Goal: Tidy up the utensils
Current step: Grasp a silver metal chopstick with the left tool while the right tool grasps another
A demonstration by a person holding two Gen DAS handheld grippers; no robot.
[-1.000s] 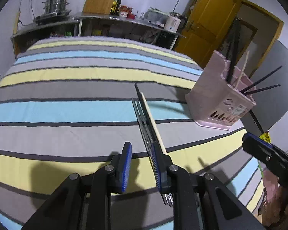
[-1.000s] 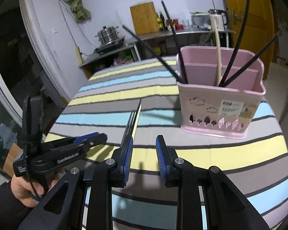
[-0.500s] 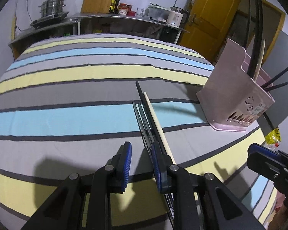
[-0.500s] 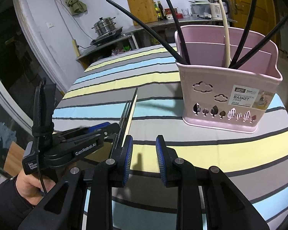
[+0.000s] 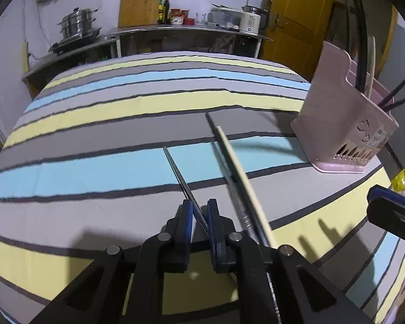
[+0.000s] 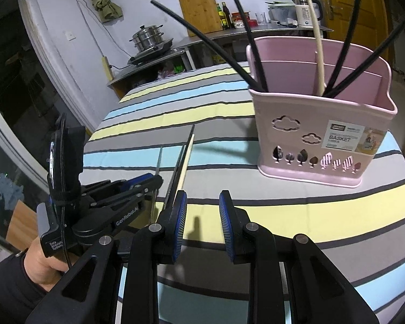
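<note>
Blue-padded left gripper [image 5: 199,217] closing on a thin metal chopstick [image 5: 179,174], its far end angled out over the striped counter [image 5: 100,167]. Right gripper [image 6: 202,216] hovers with jaws apart, nothing between. Just beside: a pale wooden chopstick [image 5: 239,171] lying against dark metal ones. Farther right, pink utensil basket [image 6: 318,140] holding black chopsticks [image 6: 202,37].

Pink basket [image 6: 318,135], black chopsticks [image 6: 202,40], yellow, blue and grey striped tablecloth [image 5: 121,162]
</note>
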